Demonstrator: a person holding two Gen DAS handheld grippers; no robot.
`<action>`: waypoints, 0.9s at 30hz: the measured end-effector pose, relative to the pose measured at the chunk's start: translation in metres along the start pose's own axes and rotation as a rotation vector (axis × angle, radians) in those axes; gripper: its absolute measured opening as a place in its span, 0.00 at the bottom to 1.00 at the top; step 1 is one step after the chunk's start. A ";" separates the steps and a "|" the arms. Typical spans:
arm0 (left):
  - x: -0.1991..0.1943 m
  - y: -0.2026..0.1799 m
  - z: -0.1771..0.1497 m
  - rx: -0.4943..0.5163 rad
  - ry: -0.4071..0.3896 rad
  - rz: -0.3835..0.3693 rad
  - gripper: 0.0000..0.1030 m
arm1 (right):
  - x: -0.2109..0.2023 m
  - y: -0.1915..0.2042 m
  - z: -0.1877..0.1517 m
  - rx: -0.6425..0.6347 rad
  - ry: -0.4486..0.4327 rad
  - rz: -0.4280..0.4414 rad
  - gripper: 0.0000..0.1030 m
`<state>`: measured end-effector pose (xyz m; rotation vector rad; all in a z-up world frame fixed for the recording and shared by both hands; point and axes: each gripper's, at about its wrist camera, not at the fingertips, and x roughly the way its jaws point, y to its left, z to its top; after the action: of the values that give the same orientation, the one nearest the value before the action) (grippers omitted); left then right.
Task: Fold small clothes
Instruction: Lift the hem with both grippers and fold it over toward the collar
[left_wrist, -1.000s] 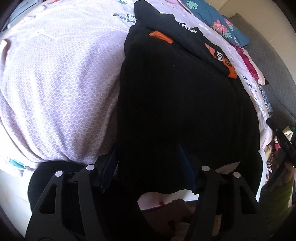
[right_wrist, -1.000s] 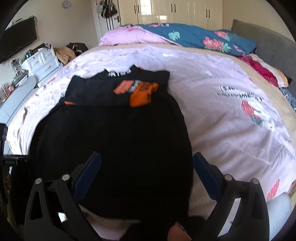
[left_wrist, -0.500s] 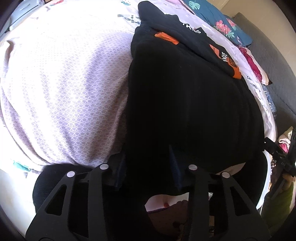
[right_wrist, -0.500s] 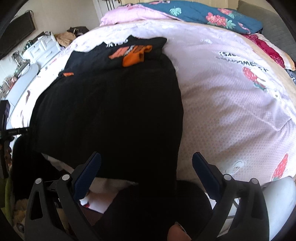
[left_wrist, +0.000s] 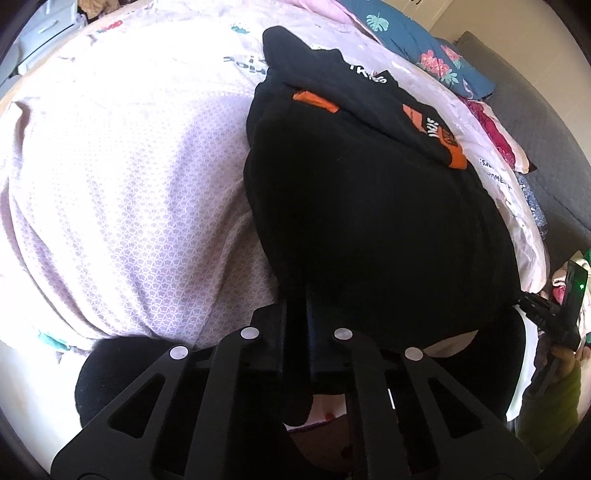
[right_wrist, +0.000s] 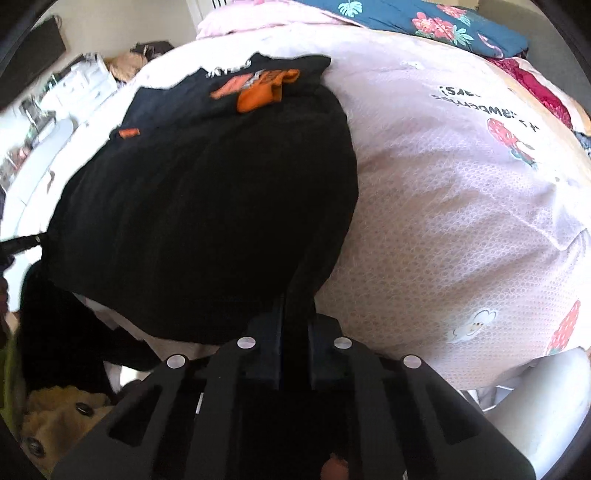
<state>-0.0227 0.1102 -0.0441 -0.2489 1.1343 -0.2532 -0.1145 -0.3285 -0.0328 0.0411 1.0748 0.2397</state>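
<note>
A black garment (left_wrist: 369, 221) (right_wrist: 207, 206) lies spread on the pale pink bedspread (left_wrist: 129, 166) (right_wrist: 461, 184), its near hem hanging over the bed's edge. A folded black garment with orange patches (left_wrist: 417, 110) (right_wrist: 255, 85) rests at its far end. My left gripper (left_wrist: 295, 306) is shut on the near left corner of the black garment's hem. My right gripper (right_wrist: 295, 306) is shut on the near right corner of the same hem. Black cloth runs between both pairs of pads.
Floral pillows (right_wrist: 424, 22) and a grey headboard (left_wrist: 535, 110) lie beyond the clothes. A white dresser (right_wrist: 85, 81) stands to the left of the bed. A yellow plush toy (right_wrist: 55, 413) lies on the floor below the bed's edge.
Both grippers have closed from wide open onto the near hem of the black garment. The right gripper came down and tipped toward the bed's edge.
</note>
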 end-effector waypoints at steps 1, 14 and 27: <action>-0.002 0.000 0.001 -0.002 -0.008 -0.002 0.02 | -0.004 0.002 0.001 -0.003 -0.014 0.008 0.09; -0.041 0.003 0.022 -0.013 -0.139 -0.027 0.02 | -0.068 -0.010 0.053 0.064 -0.335 0.125 0.08; -0.063 -0.004 0.052 -0.027 -0.243 -0.051 0.02 | -0.083 -0.022 0.079 0.104 -0.436 0.092 0.08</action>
<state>-0.0004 0.1307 0.0319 -0.3241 0.8920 -0.2458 -0.0793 -0.3615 0.0734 0.2262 0.6511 0.2437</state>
